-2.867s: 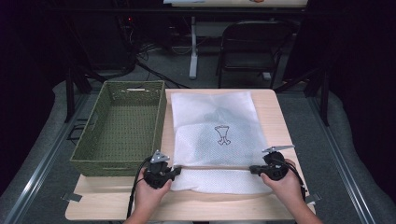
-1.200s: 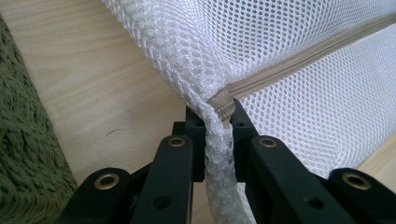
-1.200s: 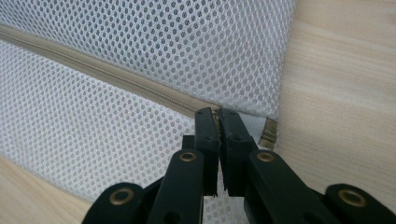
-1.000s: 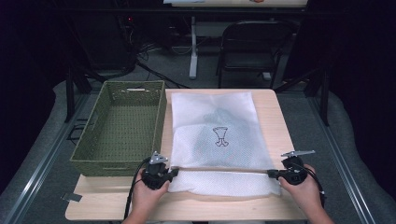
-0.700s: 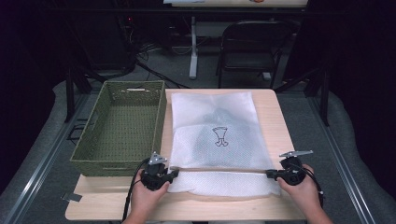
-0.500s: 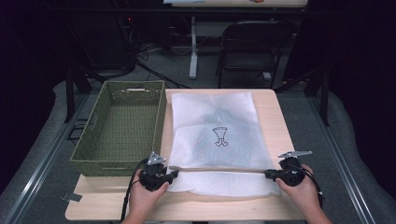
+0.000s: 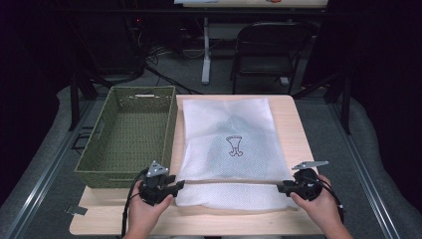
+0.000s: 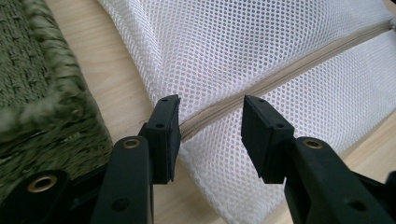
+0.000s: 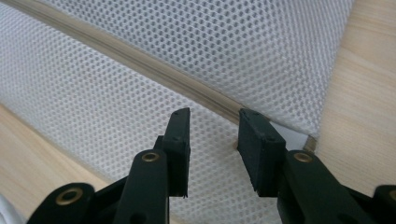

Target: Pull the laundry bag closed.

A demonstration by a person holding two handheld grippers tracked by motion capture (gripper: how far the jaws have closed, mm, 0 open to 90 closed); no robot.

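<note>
Right gripper (image 7: 284, 187) has shifted inward along zipper (image 7: 229, 182) since earlier frame; left gripper (image 7: 175, 185) unchanged.
Mesh bag (image 7: 226, 149) lies flat on table (image 7: 293, 129), just right of basket (image 7: 127, 134).
Judged light, limp, snag-prone; grip at zipper ends.
Gripper views reveal both jaw pairs spread, straddling zipper; high view cannot.

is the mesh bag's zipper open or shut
Shut, as far as shows. The zipper runs as one closed beige line across the mesh bag, with no gap in either gripper view; the slider is not clearly visible.
</note>
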